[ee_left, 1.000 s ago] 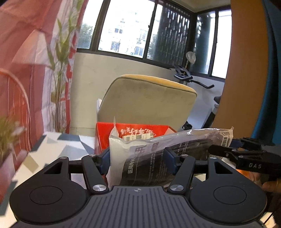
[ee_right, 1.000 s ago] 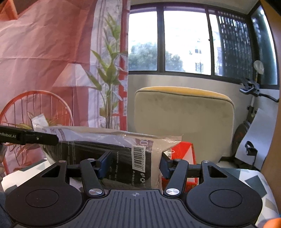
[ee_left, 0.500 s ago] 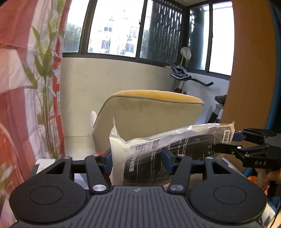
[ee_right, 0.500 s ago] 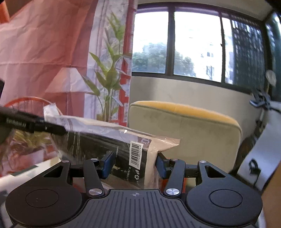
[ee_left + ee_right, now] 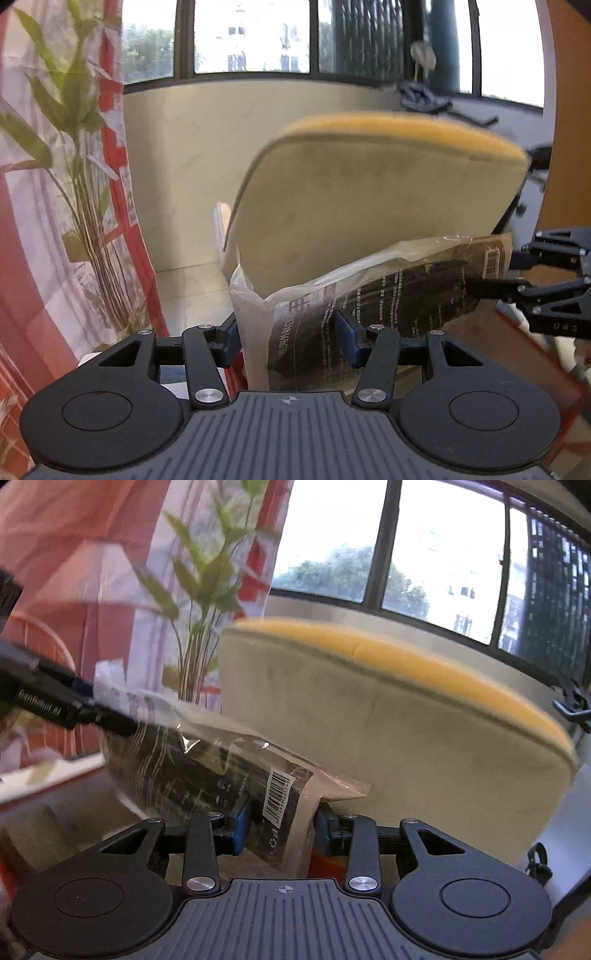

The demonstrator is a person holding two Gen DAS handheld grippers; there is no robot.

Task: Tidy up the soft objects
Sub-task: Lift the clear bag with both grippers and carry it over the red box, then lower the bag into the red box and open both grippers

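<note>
Both grippers, left (image 5: pixel 290 341) and right (image 5: pixel 282 825), just closing, clamp one plastic packet (image 5: pixel 369 295); yellow-topped chair (image 5: pixel 369 184) looms behind.

Black hand-held gripper (image 5: pixel 288 341), blue pads (image 5: pixel 345 332)

A glossy, crinkled clear-plastic packet (image 5: pixel 369 295) with matt black printed contents is catching window glare between the left gripper's (image 5: pixel 288 334) smooth blue pads (image 5: pixel 345 334). That gripper's body is showing as matt black plastic, ribbed near the camera, with shiny metal screw heads. Beyond the packet, a chair back (image 5: pixel 369 199) is looking like soft, napped beige cloth with a yellow edge. In the right wrist view, the right gripper (image 5: pixel 282 823) is showing the same finish.
</note>
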